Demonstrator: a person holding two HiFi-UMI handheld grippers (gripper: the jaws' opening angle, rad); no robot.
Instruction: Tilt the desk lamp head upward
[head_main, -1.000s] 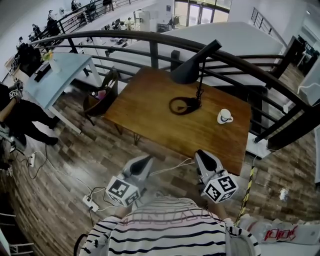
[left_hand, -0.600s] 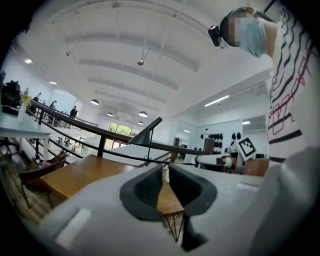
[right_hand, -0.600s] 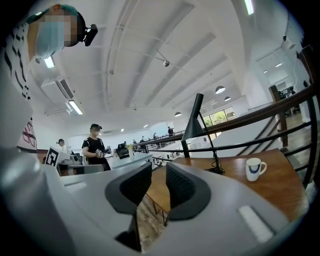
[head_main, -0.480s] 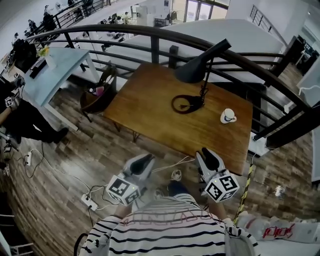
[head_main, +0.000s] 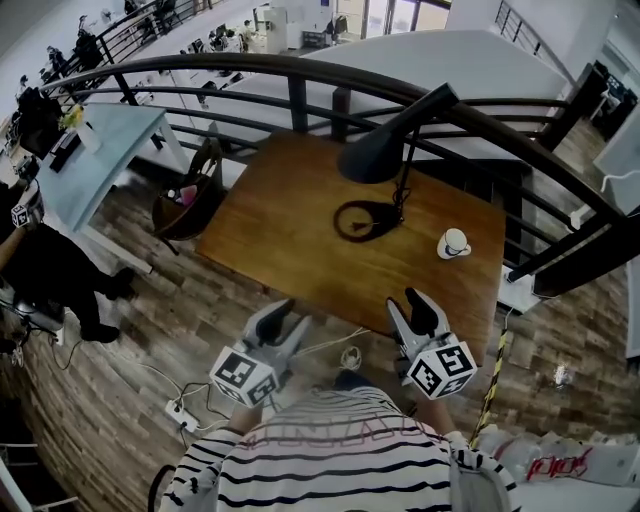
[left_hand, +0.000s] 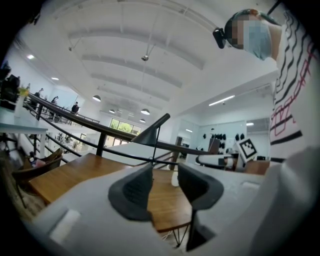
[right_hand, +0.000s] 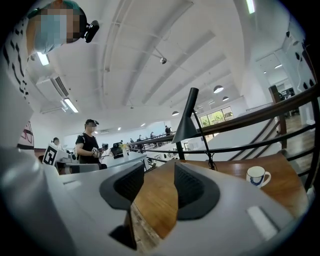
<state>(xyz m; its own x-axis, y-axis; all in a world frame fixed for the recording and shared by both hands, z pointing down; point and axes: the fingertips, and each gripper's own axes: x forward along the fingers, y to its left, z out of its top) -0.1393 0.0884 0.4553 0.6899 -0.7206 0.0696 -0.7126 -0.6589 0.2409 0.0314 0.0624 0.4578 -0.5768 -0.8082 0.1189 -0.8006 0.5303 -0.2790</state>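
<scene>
Black cone-shaded desk lamp (head_main: 378, 152) stands on the far side of the brown wooden table (head_main: 280, 240), untouched.
I judge this the approach: my left gripper (head_main: 283, 312) and right gripper (head_main: 418, 303), jaws just opened apart and empty, must next reach its head.

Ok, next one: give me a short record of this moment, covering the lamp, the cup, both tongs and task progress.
desk lamp: stands on the wooden table, its head facing down, untouched
cup: on the table, right of the lamp
left tongs: open, just been opening, nothing between them, well short of the lamp
right tongs: open, just been opening, nothing gripped, by the table's near edge
progress: tilt not yet begun
</scene>
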